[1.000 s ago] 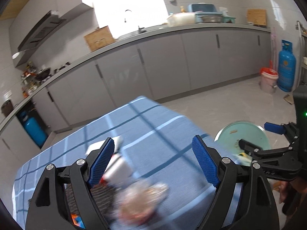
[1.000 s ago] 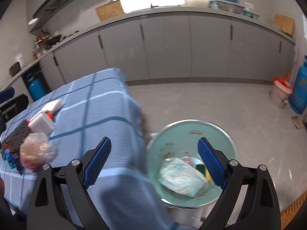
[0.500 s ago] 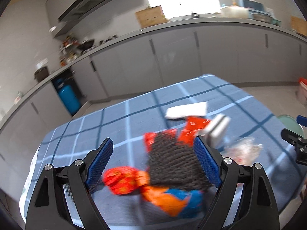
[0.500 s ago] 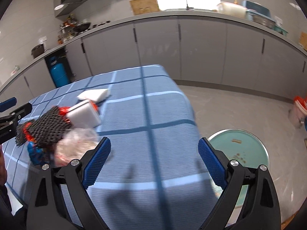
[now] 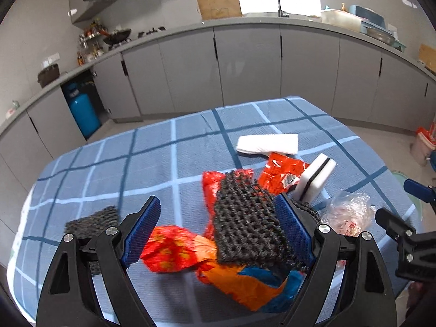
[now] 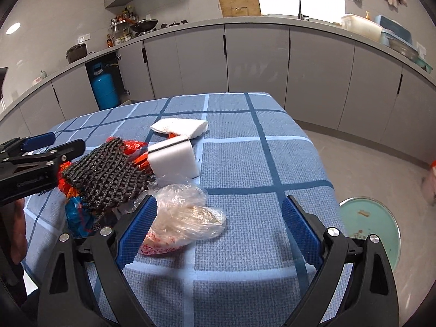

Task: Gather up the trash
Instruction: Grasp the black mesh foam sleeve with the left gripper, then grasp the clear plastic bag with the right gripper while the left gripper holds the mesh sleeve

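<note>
Both my tongs, left point(image 5: 215, 229) and right point(image 6: 218, 229), gape wide. Plastic bag point(image 6: 185, 212) beside the sponge point(image 6: 174, 160): light, crinkly, slippery; I'd pinch its bunched middle.

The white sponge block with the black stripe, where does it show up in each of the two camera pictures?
Left wrist view: the white sponge block stands right of centre, just beyond the black mesh pad.
Right wrist view: it sits left of centre, behind the clear plastic bag.
Shared landmark: the folded white tissue lying just beyond it on the blue checked tablecloth.
</note>
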Demonstrator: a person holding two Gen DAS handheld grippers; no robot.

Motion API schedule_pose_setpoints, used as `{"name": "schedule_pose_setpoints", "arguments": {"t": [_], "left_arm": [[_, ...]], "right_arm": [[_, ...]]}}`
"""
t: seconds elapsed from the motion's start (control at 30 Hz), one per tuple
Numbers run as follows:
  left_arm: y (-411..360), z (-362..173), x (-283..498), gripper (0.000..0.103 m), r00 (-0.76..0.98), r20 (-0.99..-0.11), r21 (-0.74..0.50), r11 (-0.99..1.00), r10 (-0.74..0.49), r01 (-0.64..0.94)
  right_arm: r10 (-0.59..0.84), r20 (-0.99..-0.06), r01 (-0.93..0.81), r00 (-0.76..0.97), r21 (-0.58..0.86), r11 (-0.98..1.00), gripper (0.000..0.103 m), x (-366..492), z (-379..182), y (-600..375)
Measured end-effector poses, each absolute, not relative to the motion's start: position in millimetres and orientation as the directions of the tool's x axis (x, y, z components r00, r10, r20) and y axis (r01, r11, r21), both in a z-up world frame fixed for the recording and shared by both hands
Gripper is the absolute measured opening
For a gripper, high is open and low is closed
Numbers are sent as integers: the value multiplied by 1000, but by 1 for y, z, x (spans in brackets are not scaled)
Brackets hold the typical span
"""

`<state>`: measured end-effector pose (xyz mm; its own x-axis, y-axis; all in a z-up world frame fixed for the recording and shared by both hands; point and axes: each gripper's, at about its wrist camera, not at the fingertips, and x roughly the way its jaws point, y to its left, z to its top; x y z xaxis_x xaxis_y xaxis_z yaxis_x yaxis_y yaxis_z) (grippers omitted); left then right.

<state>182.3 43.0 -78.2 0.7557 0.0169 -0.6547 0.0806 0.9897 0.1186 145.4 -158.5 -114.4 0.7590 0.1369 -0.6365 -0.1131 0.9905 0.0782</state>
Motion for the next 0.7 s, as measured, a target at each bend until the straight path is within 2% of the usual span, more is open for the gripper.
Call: {"name": "schedule_pose_setpoints", "arguments": {"t": [0.1, 0.13, 0.2, 0.23, 0.27, 0.47, 0.7], "left_arm": [[41, -90, 192, 82, 719, -695, 77, 992, -21, 103], [39, -93, 194, 77, 706, -707, 67, 991, -32, 112], [36, -99, 196, 52, 685, -727, 59, 990, -47, 130], [33, -102, 197, 28, 671, -739, 51, 988, -62, 147], [33, -104, 197, 13, 662, -746, 44, 987, -71, 155], [37, -80, 182, 10, 722, -688, 58, 986, -75, 158], [49, -38, 165, 10, 839, -541, 172, 984, 65, 35]], "right_arm": [[136, -639, -108, 757, 83, 991, 92, 145, -116, -161], [136, -639, -108, 757, 82, 991, 92, 145, -117, -162], [136, -642, -107, 755, 85, 991, 92, 145, -119, -164], [137, -642, -106, 754, 86, 991, 92, 145, -119, -165], [137, -642, -105, 755, 89, 991, 92, 146, -119, -166], [149, -638, -113, 755, 97, 989, 93, 147, -118, -163], [194, -640, -168, 744, 102, 981, 93, 150, -117, -145]]}}
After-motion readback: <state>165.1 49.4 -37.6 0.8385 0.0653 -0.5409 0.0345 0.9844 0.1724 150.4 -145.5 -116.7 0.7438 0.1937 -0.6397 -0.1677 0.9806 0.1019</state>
